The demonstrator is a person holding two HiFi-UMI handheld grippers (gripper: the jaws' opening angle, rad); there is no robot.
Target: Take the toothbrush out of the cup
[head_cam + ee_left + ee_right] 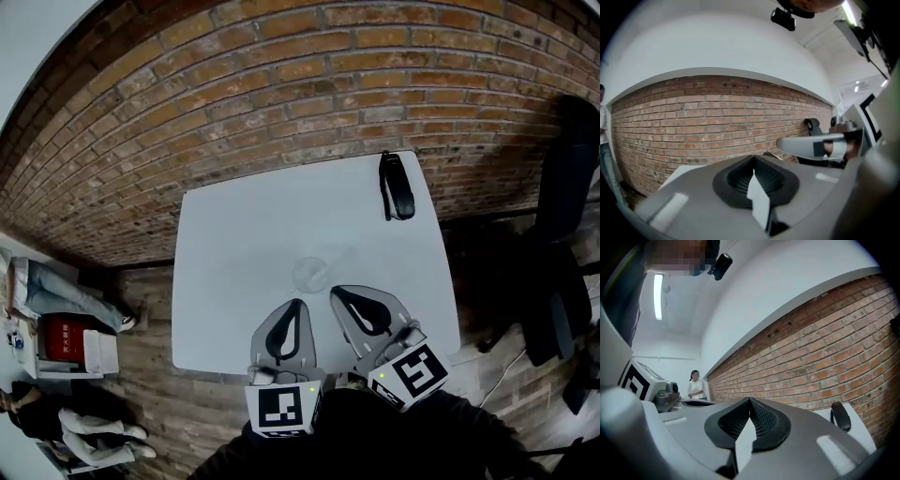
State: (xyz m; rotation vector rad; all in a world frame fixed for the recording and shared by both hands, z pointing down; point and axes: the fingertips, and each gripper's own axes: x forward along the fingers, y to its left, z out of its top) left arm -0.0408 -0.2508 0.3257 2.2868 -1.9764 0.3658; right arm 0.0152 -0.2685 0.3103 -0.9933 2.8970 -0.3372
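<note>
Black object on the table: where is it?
In the head view the black object lies at the table's far right corner, beside the brick wall.

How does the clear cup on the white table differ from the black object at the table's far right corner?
The clear cup is see-through and barely shows against the white table; the black object is dark and opaque. The cup looks round from above; the black object is long and narrow. The cup sits just ahead of the left tool and right tool; the black object lies far from them. Both rest on the table.
</note>
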